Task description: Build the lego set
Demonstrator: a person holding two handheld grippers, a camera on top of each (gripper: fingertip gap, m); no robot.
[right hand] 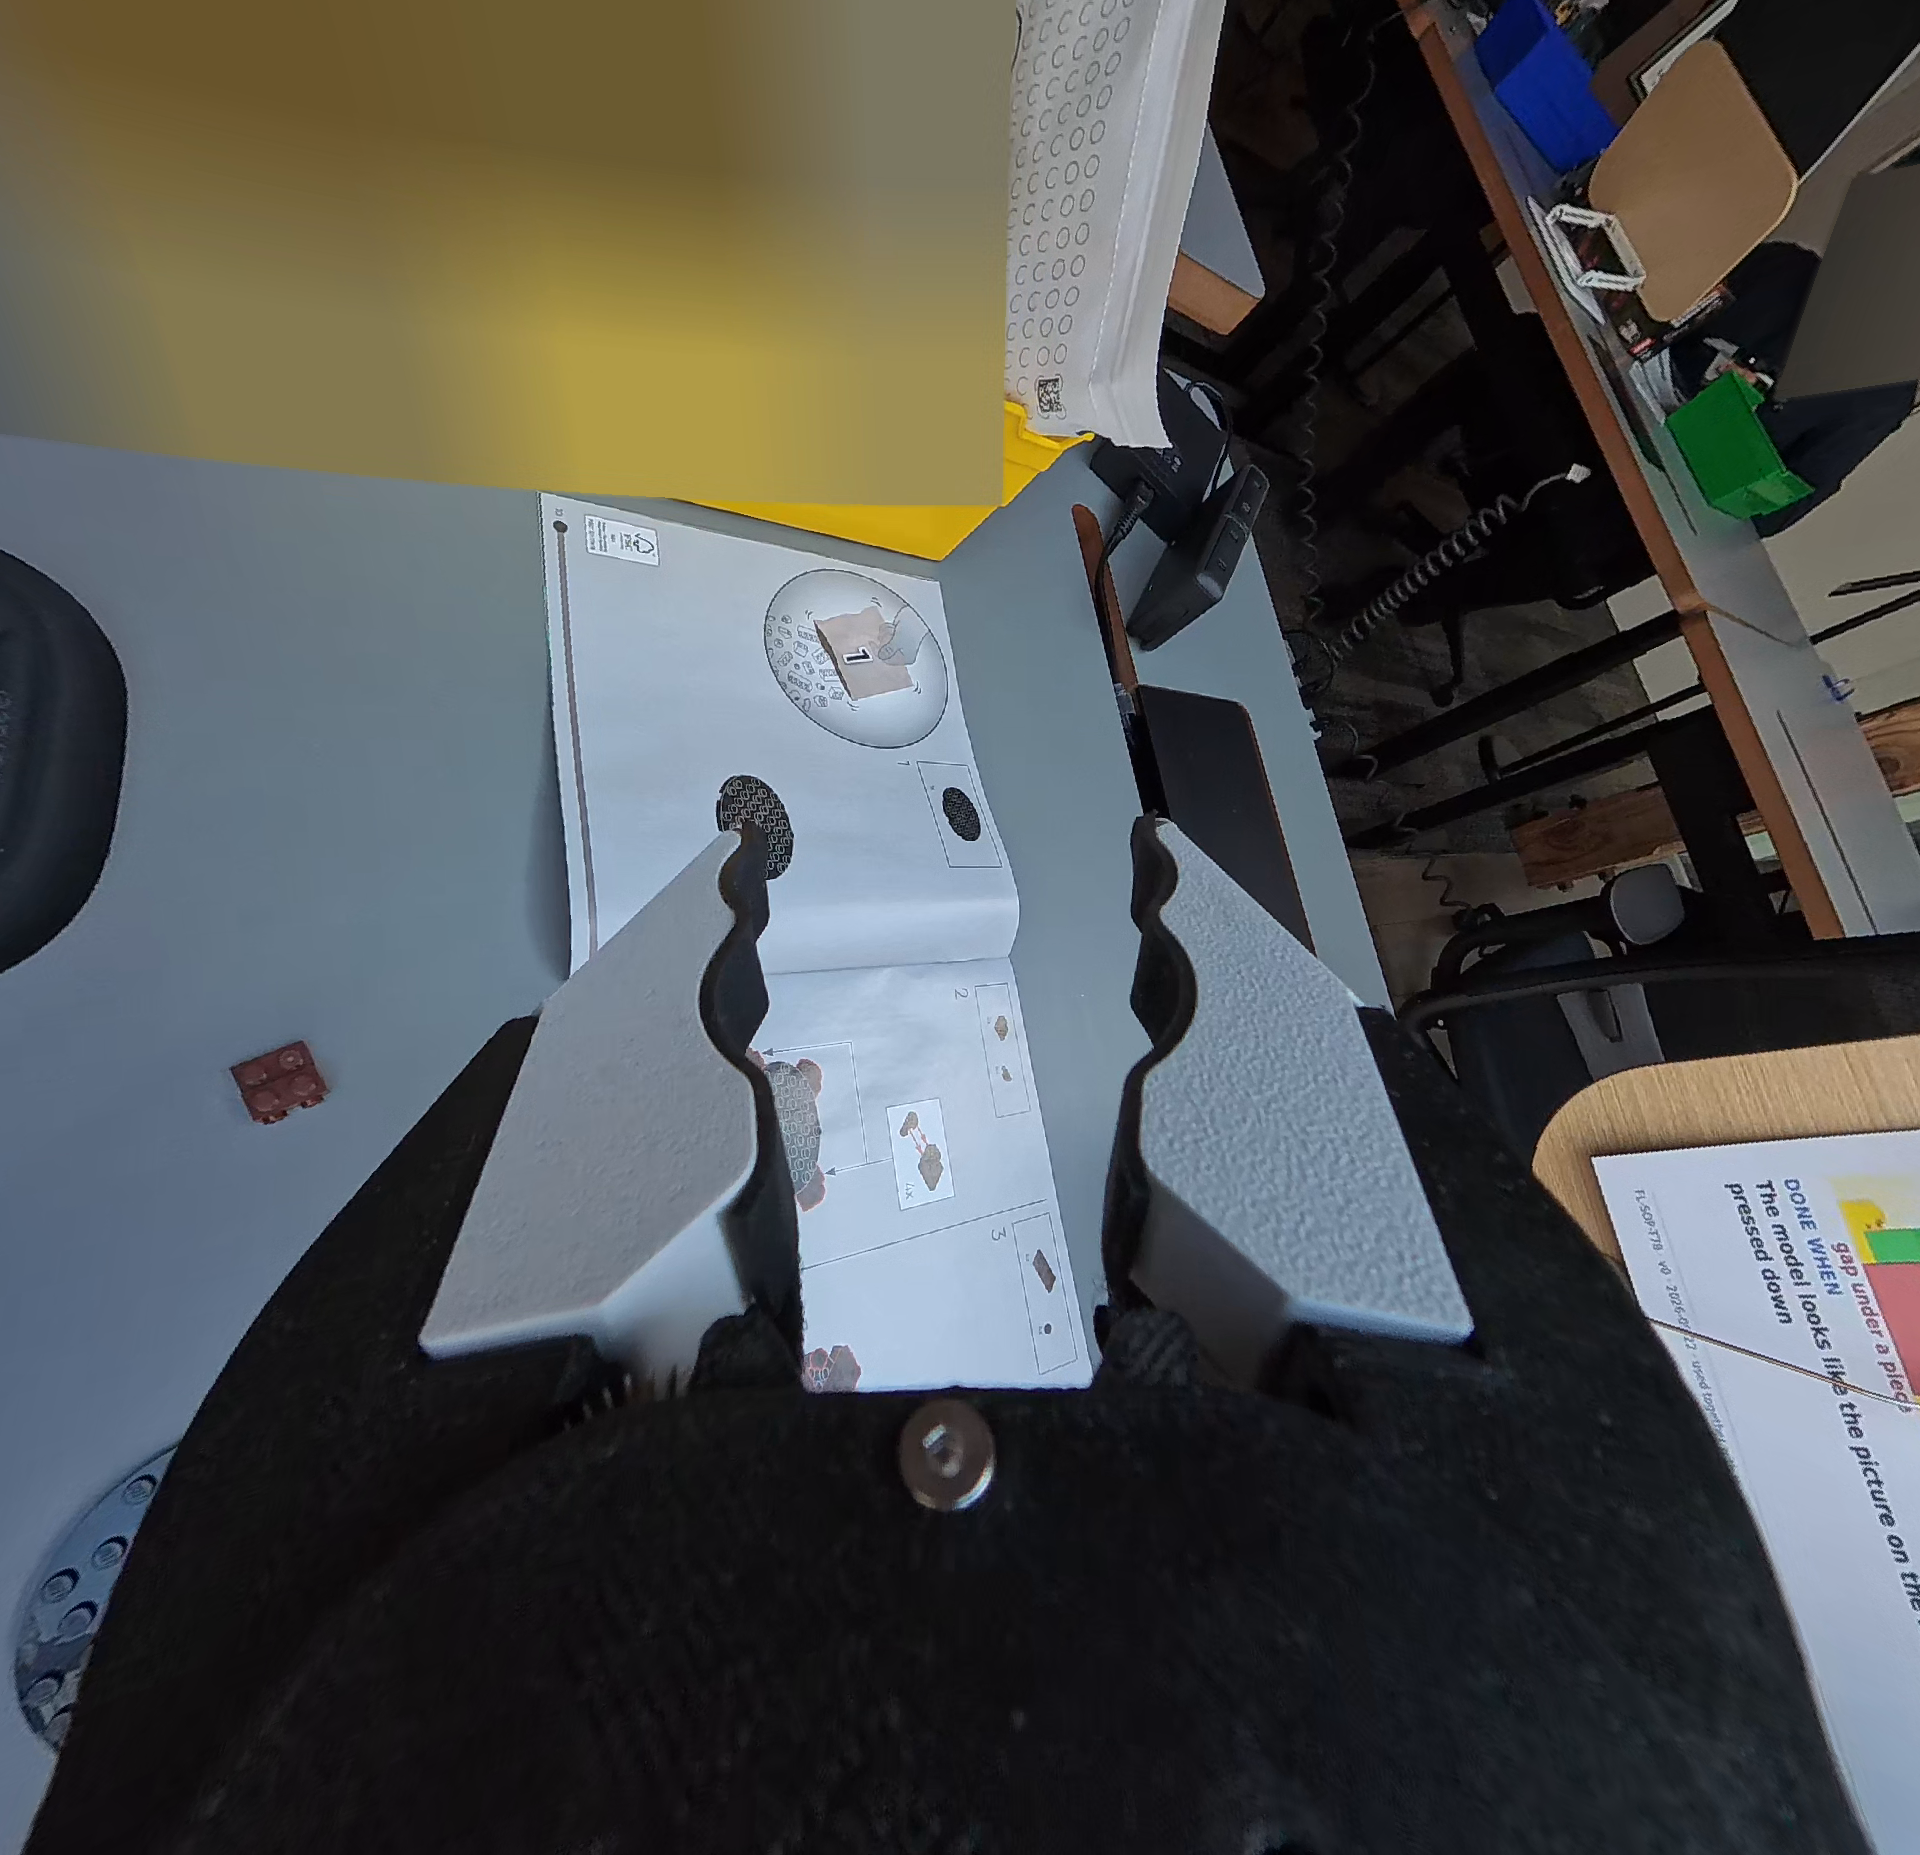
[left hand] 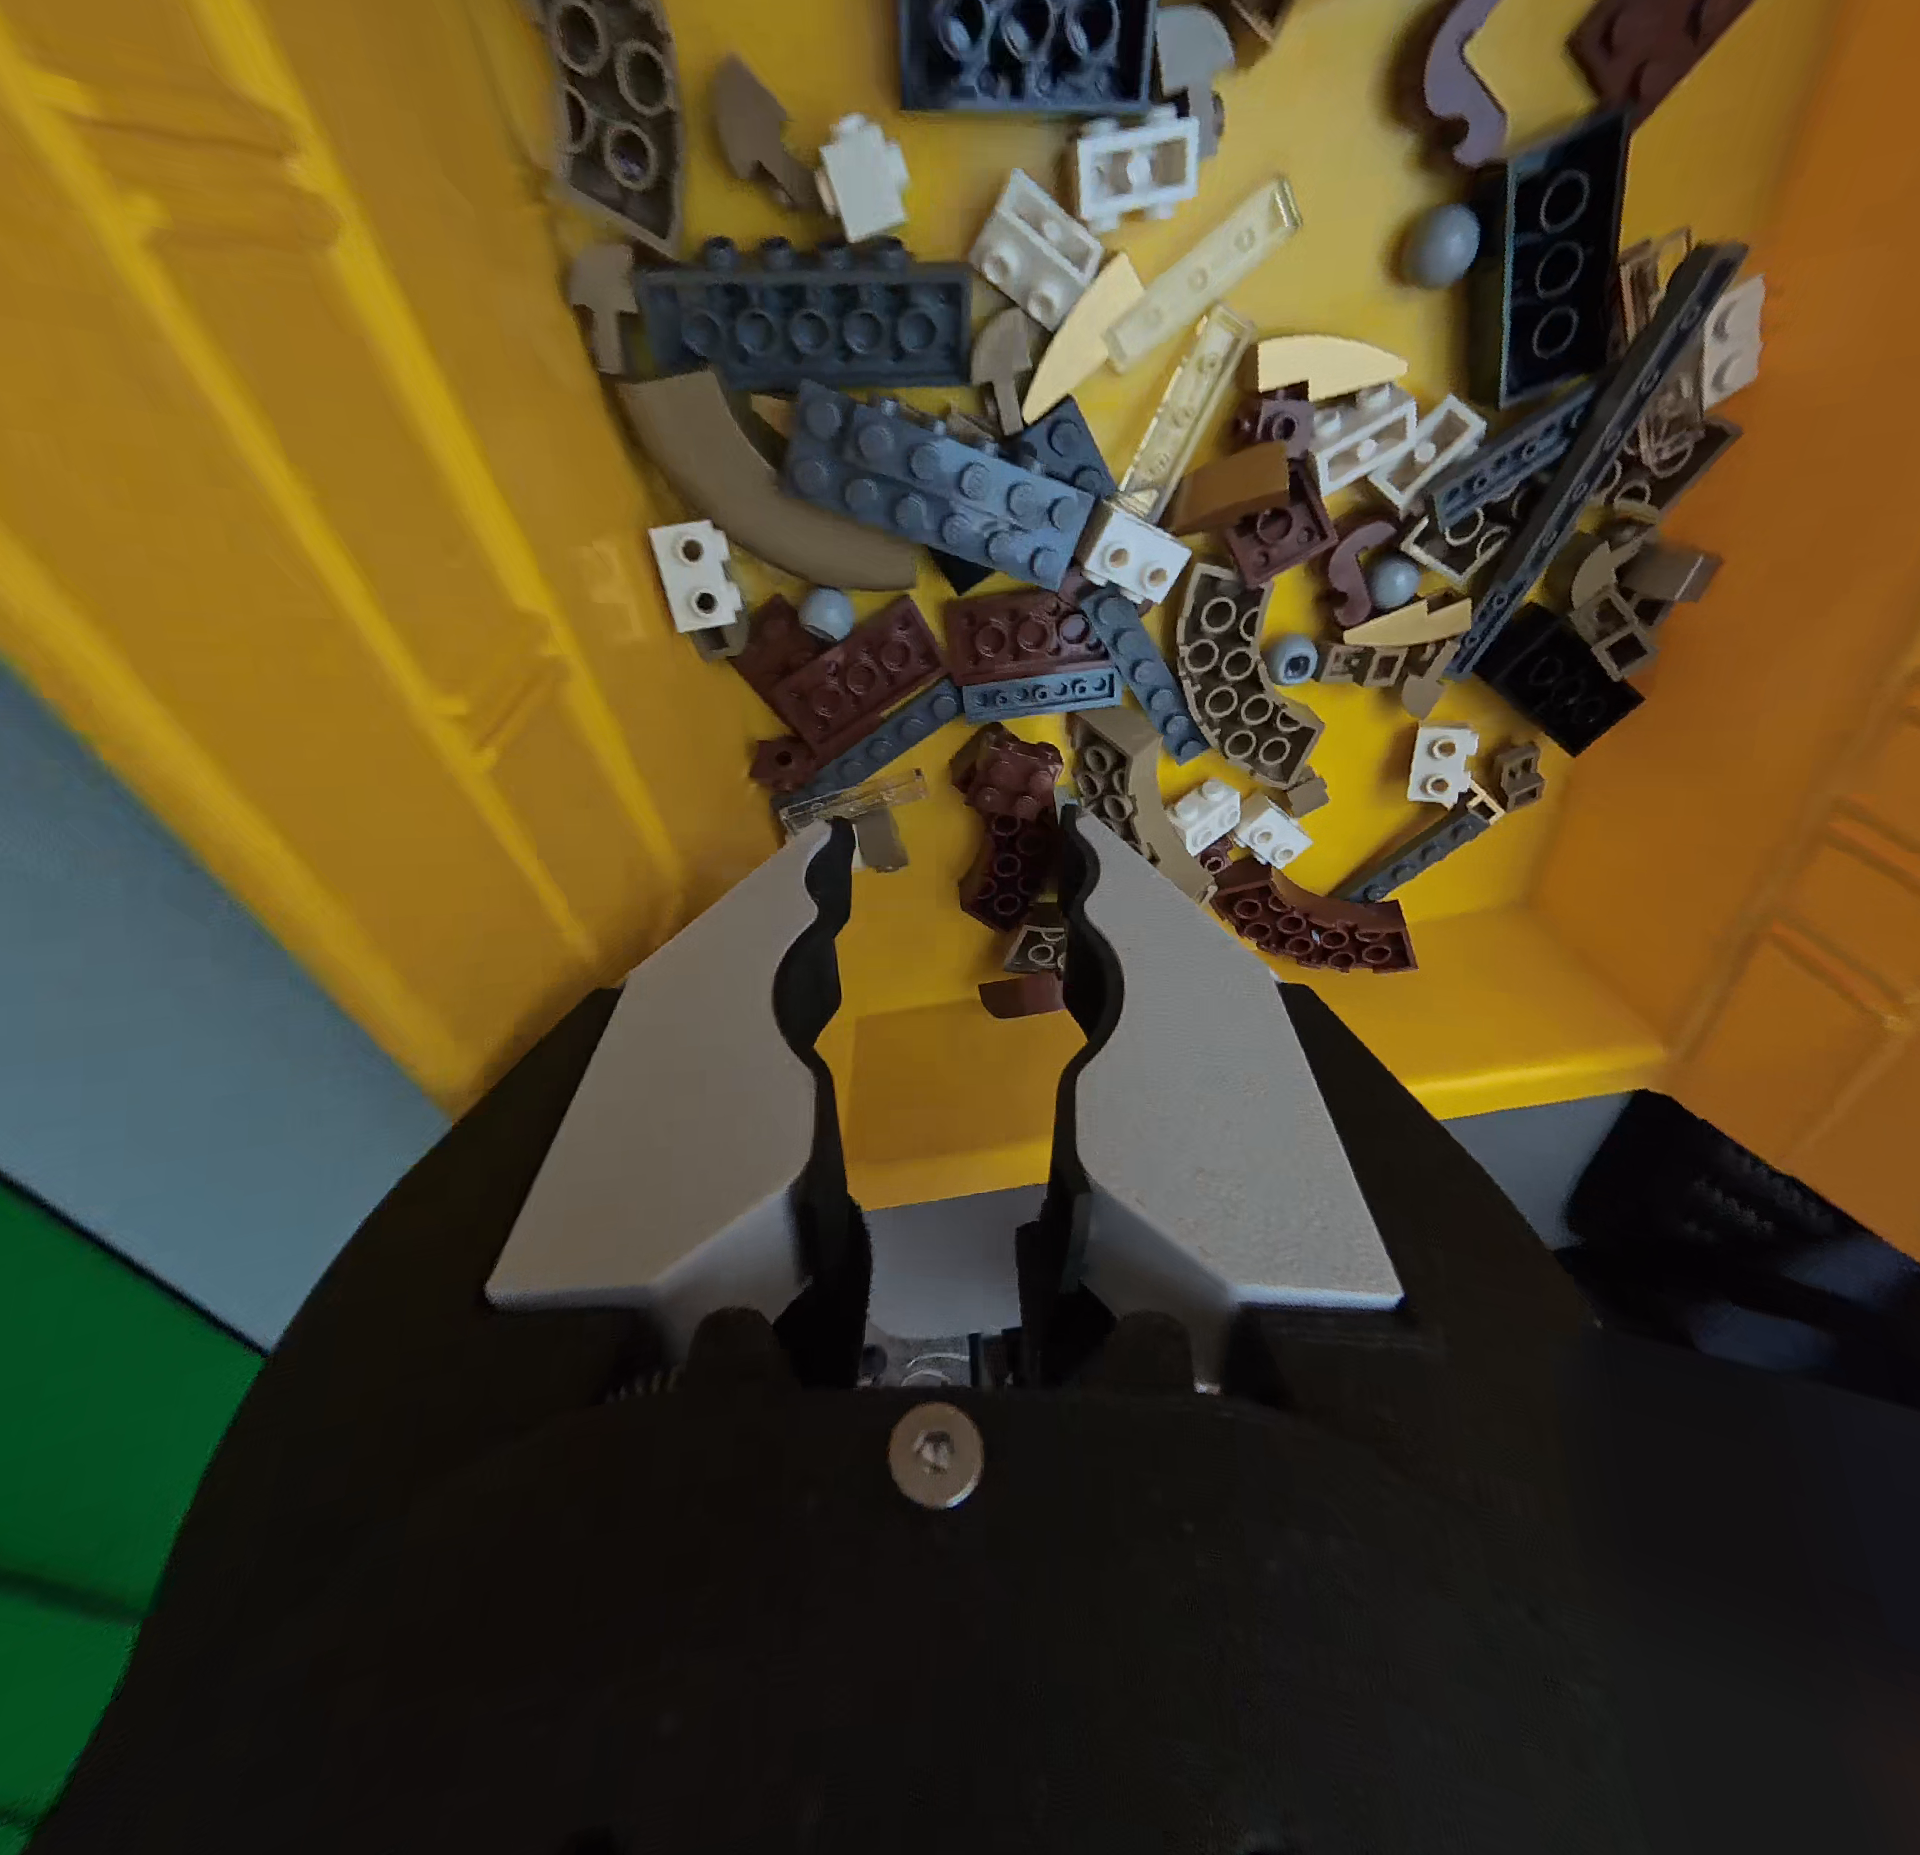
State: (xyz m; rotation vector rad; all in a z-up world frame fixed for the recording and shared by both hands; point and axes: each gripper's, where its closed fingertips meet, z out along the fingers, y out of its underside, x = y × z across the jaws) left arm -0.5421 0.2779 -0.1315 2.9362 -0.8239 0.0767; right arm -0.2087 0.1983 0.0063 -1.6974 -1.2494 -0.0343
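Both grippers were released: left gripper (left hand: 951, 837) half-open over a brown brick (left hand: 1013, 849), right gripper (right hand: 940, 839) wide, empty; the booklet (right hand: 831, 870) was partly hidden behind its fingers.

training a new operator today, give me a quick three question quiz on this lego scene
1. True or false: the left tool grips a brick.
2. What holds the loose bricks? A) yellow bin B) green tray C) paper bag
3. What lies open under the right tool?

Key: 1 false, its jaws stand open over the brick pile; 2 A; 3 the instruction booklet on the grey table.
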